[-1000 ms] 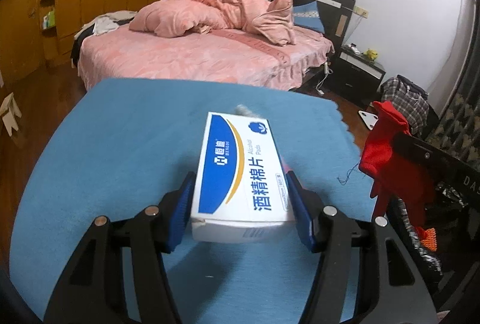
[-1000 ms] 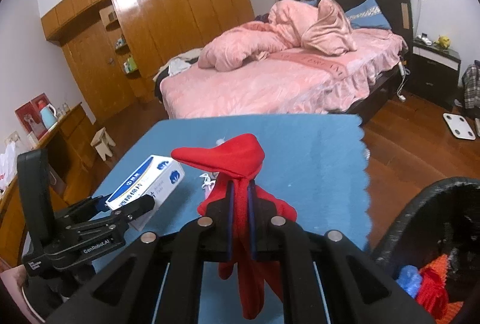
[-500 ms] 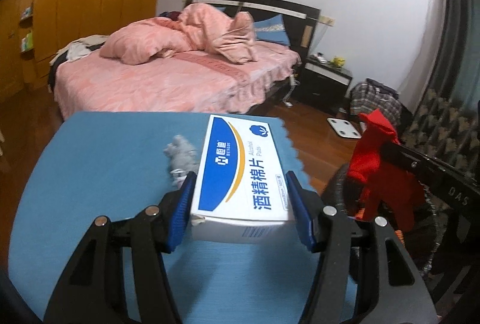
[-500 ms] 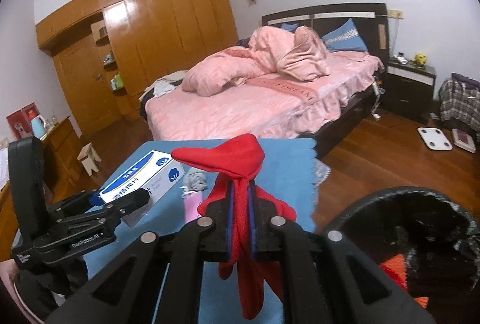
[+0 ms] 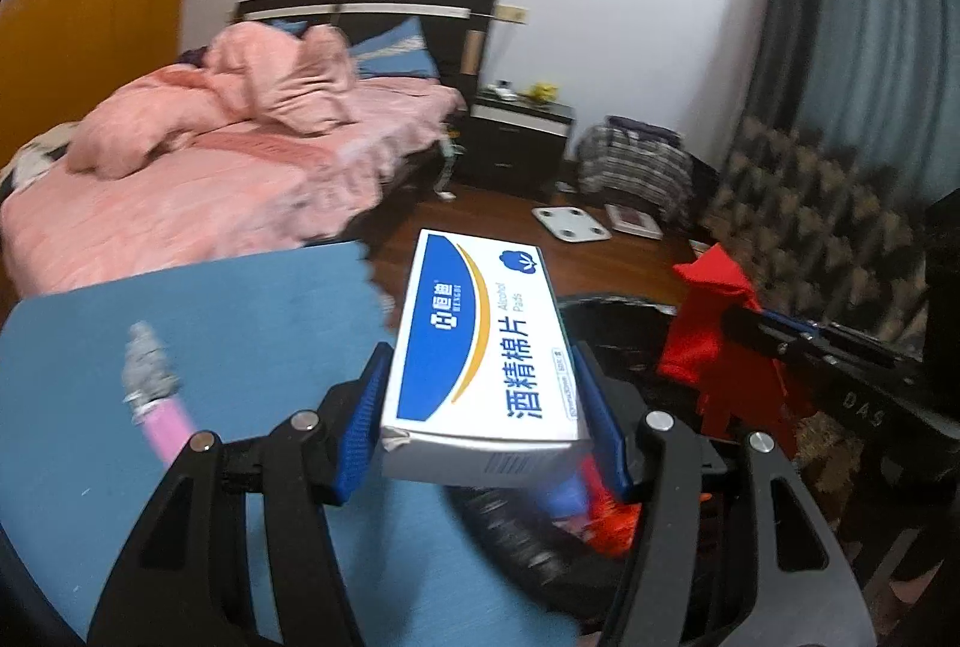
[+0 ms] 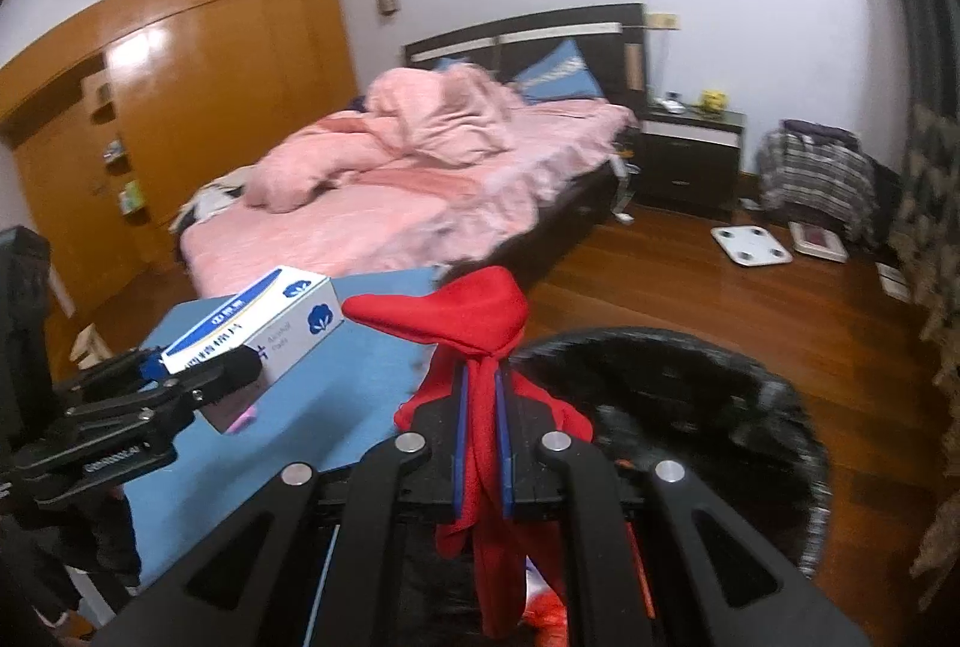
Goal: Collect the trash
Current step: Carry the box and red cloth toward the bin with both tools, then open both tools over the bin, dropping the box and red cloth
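My left gripper [image 5: 480,407] is shut on a white and blue alcohol pads box [image 5: 480,341] and holds it over the near rim of the black trash bin [image 5: 624,311]. The box also shows in the right wrist view [image 6: 264,323]. My right gripper [image 6: 480,419] is shut on a red cloth [image 6: 462,311], which hangs between the fingers above the black trash bin [image 6: 720,377]. The red cloth shows at the right of the left wrist view [image 5: 714,335]. Red and blue trash lies inside the bin.
A blue table [image 5: 120,347] carries a pink and grey tube-like item [image 5: 156,401]. Behind stand a pink bed [image 6: 408,191], a dark nightstand [image 6: 690,155], a white scale [image 6: 750,245] on the wooden floor, and a wooden wardrobe [image 6: 180,107].
Both grippers have swung right, away from the table and over the trash bin. The box and the red cloth stay gripped. The table has slid to the left in both views.
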Motion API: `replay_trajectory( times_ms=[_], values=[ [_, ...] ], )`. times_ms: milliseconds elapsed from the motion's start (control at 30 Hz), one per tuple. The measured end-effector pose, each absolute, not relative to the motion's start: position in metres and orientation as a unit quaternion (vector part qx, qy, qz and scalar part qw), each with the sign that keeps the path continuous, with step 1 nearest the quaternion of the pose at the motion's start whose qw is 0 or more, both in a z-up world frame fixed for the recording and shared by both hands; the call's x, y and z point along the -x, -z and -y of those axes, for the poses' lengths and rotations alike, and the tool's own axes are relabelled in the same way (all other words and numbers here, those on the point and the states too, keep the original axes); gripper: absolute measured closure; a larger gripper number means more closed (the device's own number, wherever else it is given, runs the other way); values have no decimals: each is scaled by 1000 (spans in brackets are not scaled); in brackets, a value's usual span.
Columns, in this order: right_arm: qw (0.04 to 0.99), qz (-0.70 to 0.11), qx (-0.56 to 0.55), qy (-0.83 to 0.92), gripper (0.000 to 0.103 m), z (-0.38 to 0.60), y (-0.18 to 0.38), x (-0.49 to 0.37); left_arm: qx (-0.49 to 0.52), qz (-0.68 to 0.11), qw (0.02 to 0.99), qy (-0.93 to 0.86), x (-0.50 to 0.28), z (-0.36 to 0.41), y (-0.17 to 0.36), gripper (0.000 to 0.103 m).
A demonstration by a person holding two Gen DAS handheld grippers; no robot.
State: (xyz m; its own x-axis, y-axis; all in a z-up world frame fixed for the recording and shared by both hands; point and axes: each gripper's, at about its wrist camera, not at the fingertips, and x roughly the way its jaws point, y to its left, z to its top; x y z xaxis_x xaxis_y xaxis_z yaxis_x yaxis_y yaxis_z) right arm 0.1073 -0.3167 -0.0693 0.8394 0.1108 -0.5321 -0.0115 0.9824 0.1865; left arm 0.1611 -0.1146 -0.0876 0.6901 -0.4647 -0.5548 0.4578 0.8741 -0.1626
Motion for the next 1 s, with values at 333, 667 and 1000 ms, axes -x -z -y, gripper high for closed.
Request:
replay_trajectory(
  times_ms=[333, 667, 1000],
  values=[
    [950, -291, -98, 49, 49, 374, 91, -87, 7, -310, 900, 306, -162, 156, 101, 23],
    [957, -275, -91, 12, 5, 338, 84, -91, 7, -299, 933, 201, -150, 67, 101, 11],
    [950, -289, -71, -99, 5, 219, 87, -138, 20, -303, 950, 67, -137, -63, 117, 11]
  ],
)
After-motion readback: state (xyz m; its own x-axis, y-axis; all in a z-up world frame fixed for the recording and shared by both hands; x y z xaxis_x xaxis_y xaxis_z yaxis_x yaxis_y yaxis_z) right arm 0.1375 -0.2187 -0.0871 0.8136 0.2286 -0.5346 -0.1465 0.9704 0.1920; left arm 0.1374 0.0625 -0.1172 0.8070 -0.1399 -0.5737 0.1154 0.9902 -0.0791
